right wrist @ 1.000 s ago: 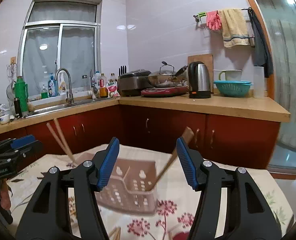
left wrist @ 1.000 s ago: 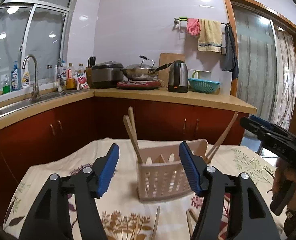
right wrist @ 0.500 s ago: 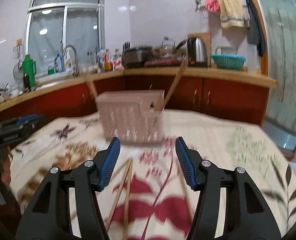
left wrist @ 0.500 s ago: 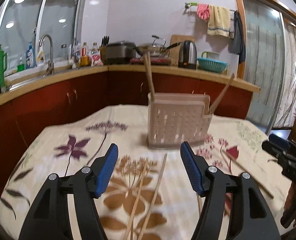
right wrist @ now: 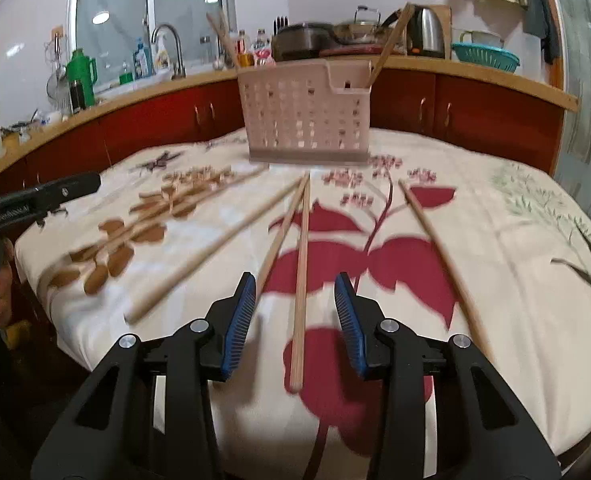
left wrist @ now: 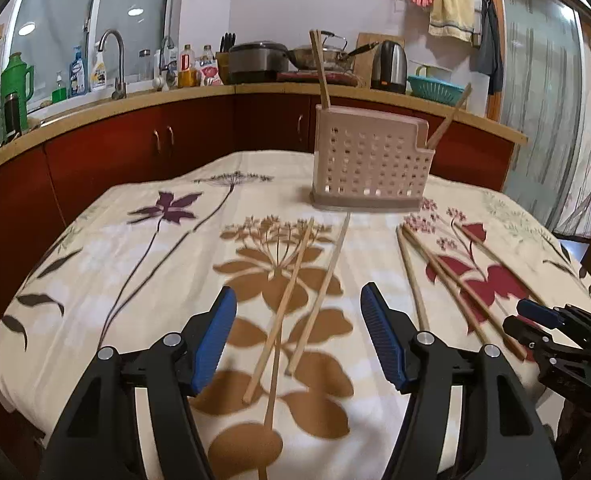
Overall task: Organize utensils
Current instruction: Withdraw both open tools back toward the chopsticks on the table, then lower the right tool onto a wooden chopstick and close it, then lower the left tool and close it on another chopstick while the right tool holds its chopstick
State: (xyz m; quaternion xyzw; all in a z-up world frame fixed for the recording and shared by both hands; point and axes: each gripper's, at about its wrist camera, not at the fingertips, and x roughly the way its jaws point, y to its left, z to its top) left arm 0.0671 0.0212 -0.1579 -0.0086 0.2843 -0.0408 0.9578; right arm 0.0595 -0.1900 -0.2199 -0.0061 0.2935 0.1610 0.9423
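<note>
The left claw point(left wrist: 298, 336) hangs low over the near edge of the desk point(left wrist: 95, 264), its jaws wide apart and gripping nothing; two chopsticks point(left wrist: 295, 300) lie on the flowered cloth in the gap between the blue pads point(left wrist: 215, 336), a third crossing under them. The right claw point(right wrist: 294, 316) has just been closing its jaws, which now stand about half open (no pad touches wood yet); one chopstick point(right wrist: 301, 280) lies straight up the gap between them, a second point(right wrist: 281, 236) slants just to its left, meeting it at the far tips. Another stick point(right wrist: 199, 252) lies further left and one point(right wrist: 439, 252) to the right. The perforated utensil holder point(left wrist: 369, 164) stands upright at the far middle of the desk, with chopsticks already standing in its left and right ends.
</note>
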